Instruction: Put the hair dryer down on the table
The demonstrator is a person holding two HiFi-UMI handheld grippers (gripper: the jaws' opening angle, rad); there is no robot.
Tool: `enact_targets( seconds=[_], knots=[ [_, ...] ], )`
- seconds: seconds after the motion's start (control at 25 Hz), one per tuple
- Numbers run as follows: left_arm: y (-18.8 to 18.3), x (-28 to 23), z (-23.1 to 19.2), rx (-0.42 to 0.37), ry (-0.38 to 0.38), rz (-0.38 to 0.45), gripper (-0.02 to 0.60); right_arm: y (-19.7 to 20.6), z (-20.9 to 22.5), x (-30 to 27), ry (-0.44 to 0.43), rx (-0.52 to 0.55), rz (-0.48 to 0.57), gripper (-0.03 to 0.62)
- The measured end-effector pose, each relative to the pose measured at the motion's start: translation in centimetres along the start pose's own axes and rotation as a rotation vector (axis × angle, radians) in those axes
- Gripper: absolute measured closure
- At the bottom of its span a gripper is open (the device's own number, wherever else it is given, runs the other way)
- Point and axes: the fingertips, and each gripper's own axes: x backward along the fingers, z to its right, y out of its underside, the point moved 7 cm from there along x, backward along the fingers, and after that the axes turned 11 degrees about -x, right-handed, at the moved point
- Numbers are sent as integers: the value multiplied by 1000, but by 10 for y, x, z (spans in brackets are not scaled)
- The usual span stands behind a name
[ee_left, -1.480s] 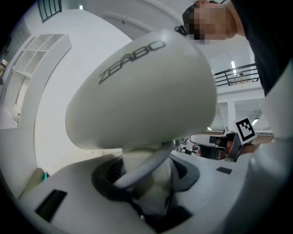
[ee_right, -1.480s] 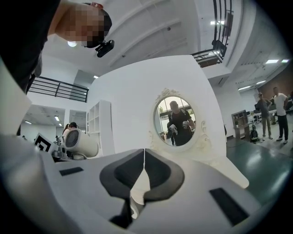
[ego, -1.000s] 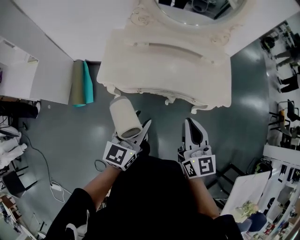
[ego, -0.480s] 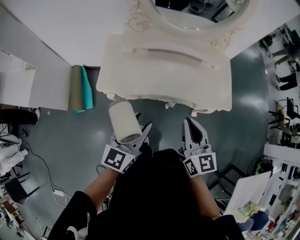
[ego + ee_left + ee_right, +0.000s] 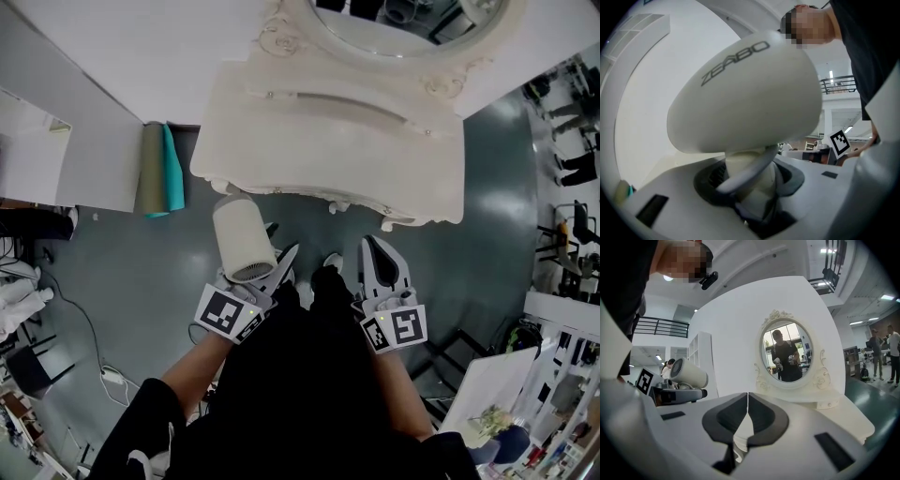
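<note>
The white hair dryer [image 5: 242,236] stands barrel-up over the grey floor, just short of the white dressing table's [image 5: 328,141] front edge. My left gripper [image 5: 274,267] is shut on the dryer's handle. In the left gripper view the barrel [image 5: 745,93] fills the frame above the left gripper [image 5: 750,187], whose pads press the handle. My right gripper [image 5: 380,262] is beside it, shut with nothing held. In the right gripper view the right gripper [image 5: 747,401] has its pads touching, facing the table top [image 5: 834,416], and the dryer [image 5: 689,373] shows at the left.
An oval mirror [image 5: 787,352] in an ornate frame stands at the table's back. Rolled green and teal mats [image 5: 159,169] lean by the white wall to the left. A cable and plug [image 5: 108,373] lie on the floor at the lower left. Chairs [image 5: 572,159] stand far right.
Both grippers have drifted slightly left and a little closer to the table, the dryer still held. The person's foot now shows between the grippers.
</note>
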Motion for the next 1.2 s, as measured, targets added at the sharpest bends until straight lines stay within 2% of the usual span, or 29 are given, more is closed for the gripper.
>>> enact_targets(
  seconds=[0.4, 0.6, 0.84, 1.0, 1.2],
  knots=[
    [-7, -44, 14, -33, -13, -32, 389, -14, 47, -1, -2, -3, 41, 574],
    [-12, -80, 20, 31, -31, -41, 390, -24, 80, -10, -3, -33, 49, 574],
    [-18, -131, 27, -35, -1, -59, 388, -33, 116, -27, -10, -59, 35, 574],
    [-19, -159, 26, -52, 0, -82, 389, -45, 139, -37, 33, -58, 62, 574],
    [-17, -191, 29, -45, 13, -102, 388, -63, 170, -47, 10, -70, 74, 574]
  ],
)
